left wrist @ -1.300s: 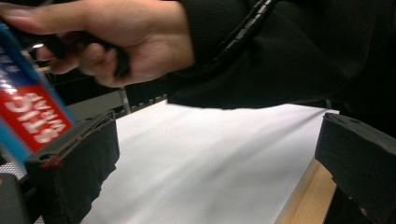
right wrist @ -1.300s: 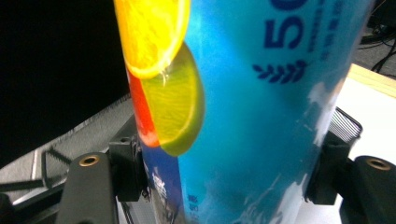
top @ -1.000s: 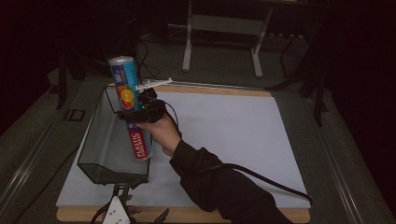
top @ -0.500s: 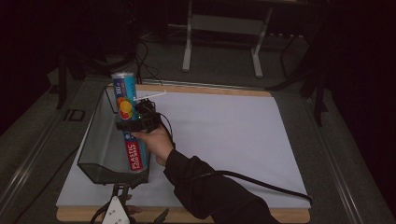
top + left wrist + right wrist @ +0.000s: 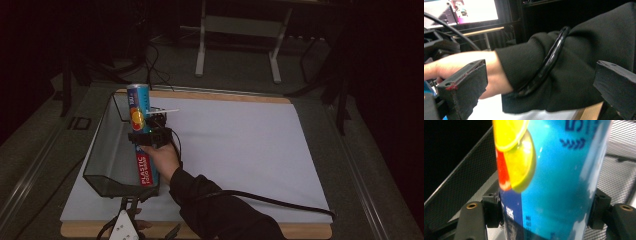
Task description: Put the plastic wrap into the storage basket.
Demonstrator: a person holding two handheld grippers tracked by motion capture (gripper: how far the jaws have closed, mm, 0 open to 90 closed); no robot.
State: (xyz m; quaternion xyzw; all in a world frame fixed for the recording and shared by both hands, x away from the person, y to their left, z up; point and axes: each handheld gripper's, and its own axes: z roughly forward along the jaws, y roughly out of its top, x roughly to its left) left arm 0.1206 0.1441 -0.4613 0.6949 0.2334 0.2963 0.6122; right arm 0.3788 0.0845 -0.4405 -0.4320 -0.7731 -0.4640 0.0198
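White-covered surface (image 5: 240,145) is seen mid-frame; a blue tube (image 5: 141,135) is clamped upright by the right hand-held gripper (image 5: 149,136) over the mesh basket (image 5: 102,160), left of centre. Left hand-held gripper (image 5: 539,85) jaws are held apart.

Glossy, smooth printed box (image 5: 142,135) of plastic food wrap, bright blue, shining in right gripper view (image 5: 554,177)

Dark wire mesh basket (image 5: 107,150), metal, finely woven, dull (image 5: 461,187)

Matt black jaw pads of left gripper (image 5: 541,87), rough, chipped at edges

Black sleeve (image 5: 579,72), soft matt cloth; cable (image 5: 549,62) glossy

White matt sheet (image 5: 240,145) on wooden board (image 5: 200,231)
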